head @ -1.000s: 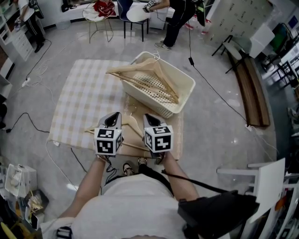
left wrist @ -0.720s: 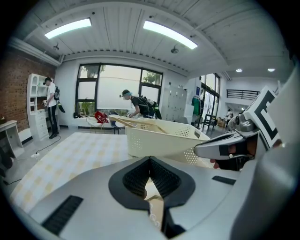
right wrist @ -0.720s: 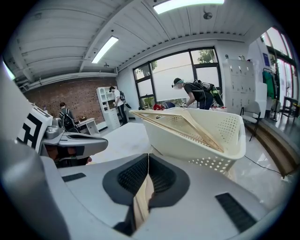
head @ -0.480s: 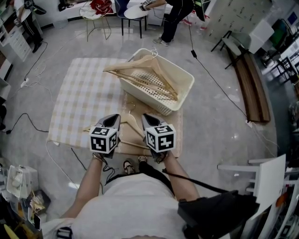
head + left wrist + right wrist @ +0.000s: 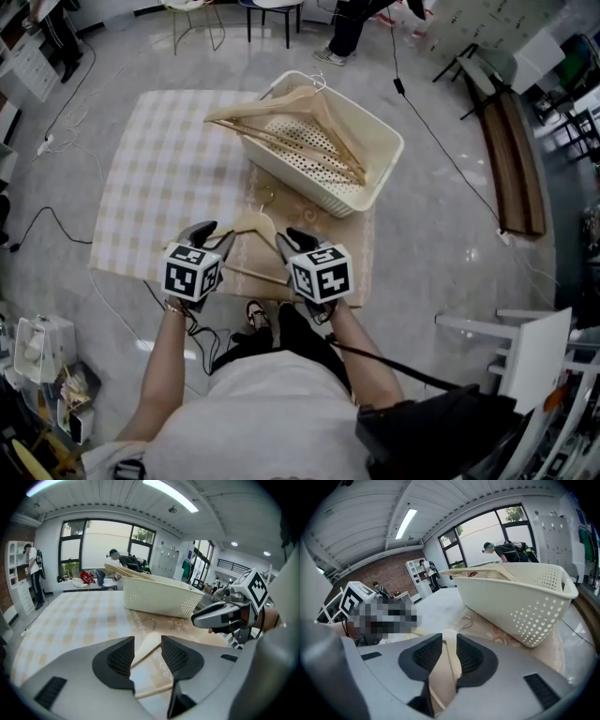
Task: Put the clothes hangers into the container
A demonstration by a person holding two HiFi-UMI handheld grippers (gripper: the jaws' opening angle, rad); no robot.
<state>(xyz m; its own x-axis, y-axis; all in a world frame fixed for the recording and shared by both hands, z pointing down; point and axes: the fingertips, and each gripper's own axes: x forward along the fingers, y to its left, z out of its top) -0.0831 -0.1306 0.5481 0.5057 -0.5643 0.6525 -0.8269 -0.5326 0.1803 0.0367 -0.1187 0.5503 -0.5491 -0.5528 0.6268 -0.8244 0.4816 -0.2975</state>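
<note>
**Both grippers lowered over one wooden hanger on the floor mat**

We see the hanger lying flat along the near edge of the patterned mat, its hook pointing toward the container. The container stands on the far part of that mat, beside the checked cloth. More hangers rest across the container's rim.

The left gripper is over the hanger's left arm. In the left gripper view its jaws have just been opening and now stand wide. The pale wooden arm runs slantwise through the gap, with clear space on both sides.

The right gripper is over the hanger's right arm. In the right gripper view its jaws have also just been opening, but the gap is narrower. The wood runs lengthwise between the pads and lies close to one of them. We cannot tell whether it touches that pad.
</note>
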